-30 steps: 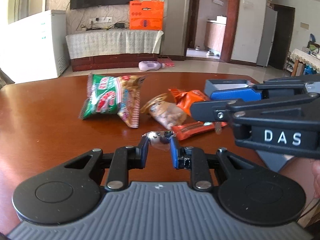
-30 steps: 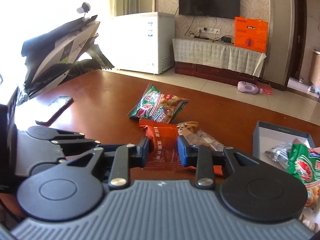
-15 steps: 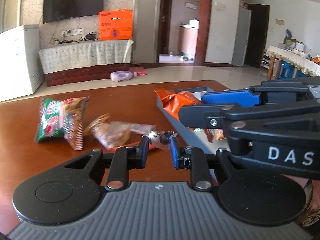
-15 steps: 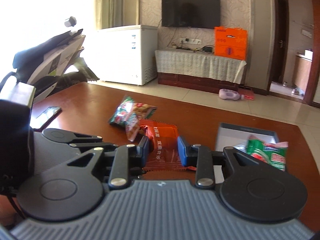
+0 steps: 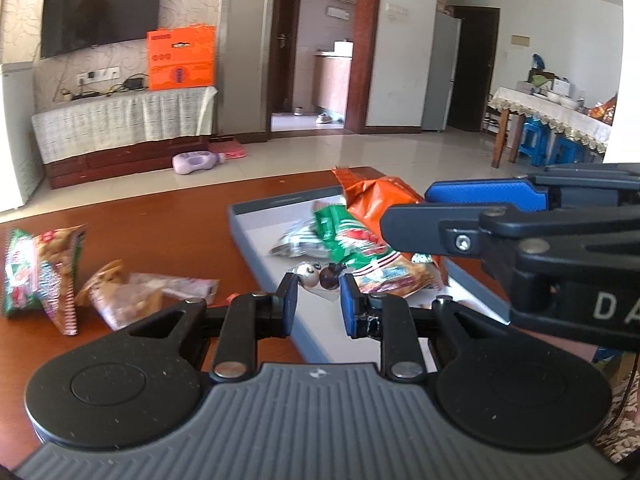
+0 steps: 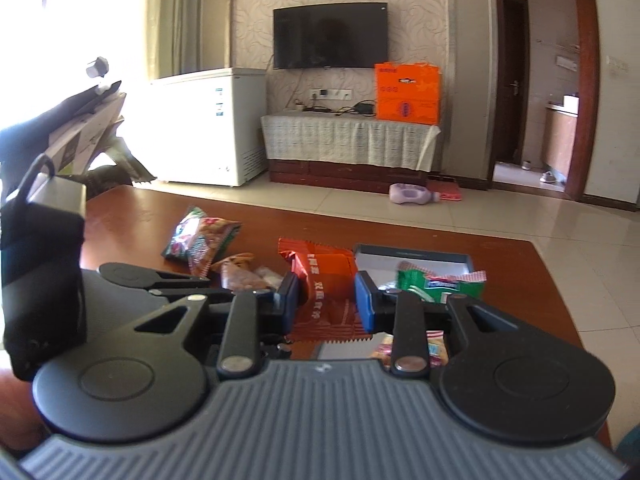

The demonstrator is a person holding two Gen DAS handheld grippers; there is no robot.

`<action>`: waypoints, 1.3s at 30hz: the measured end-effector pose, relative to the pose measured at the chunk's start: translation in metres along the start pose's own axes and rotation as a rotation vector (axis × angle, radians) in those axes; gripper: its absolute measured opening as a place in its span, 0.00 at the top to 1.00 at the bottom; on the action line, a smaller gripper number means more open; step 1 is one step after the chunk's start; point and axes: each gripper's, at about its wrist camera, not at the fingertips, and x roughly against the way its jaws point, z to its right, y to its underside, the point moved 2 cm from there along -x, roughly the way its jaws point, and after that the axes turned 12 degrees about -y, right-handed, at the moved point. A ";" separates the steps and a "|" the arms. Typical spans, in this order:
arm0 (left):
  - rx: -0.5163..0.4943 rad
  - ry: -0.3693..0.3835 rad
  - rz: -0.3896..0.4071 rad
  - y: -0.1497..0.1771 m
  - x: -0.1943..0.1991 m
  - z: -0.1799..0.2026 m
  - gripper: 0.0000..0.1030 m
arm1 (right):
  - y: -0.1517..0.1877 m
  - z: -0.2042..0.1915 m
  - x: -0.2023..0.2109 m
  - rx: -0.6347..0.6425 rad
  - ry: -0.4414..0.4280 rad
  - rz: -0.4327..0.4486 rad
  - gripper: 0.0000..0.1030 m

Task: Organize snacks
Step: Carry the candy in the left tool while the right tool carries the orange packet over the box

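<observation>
In the left wrist view my left gripper (image 5: pixel 319 302) is shut on a small clear candy packet (image 5: pixel 318 274) with a panda face, held over the near edge of the grey tray (image 5: pixel 256 216). A green packet (image 5: pixel 348 236) and a silvery packet (image 5: pixel 294 242) lie in the tray. My right gripper (image 5: pixel 404 212) comes in from the right, shut on an orange packet (image 5: pixel 376 196) above the tray. The right wrist view shows that right gripper (image 6: pixel 326 304) clamping the orange packet (image 6: pixel 324 276), with the tray (image 6: pixel 412 256) just beyond.
A green-and-red peanut packet (image 5: pixel 36 276) and a clear packet of brown snacks (image 5: pixel 124 296) lie on the brown table (image 5: pixel 160 220) left of the tray. The table's far edge (image 6: pixel 440 236) is close behind the tray. A purple bottle (image 6: pixel 412 194) lies on the floor.
Both grippers have swung right with their packets, from over the loose snacks to the tray. The tray and its packets now fill the middle of the left wrist view.
</observation>
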 end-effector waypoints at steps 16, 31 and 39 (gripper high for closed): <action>-0.119 0.060 0.010 -0.029 -0.053 0.039 0.90 | 0.005 0.031 0.005 -0.063 0.062 0.031 0.67; -0.093 0.101 -0.016 -0.028 -0.102 0.052 0.91 | 0.013 0.044 0.006 -0.096 0.097 0.003 0.67; -0.096 0.083 -0.034 -0.028 -0.129 0.053 0.91 | 0.009 0.045 0.001 -0.117 0.111 -0.008 0.67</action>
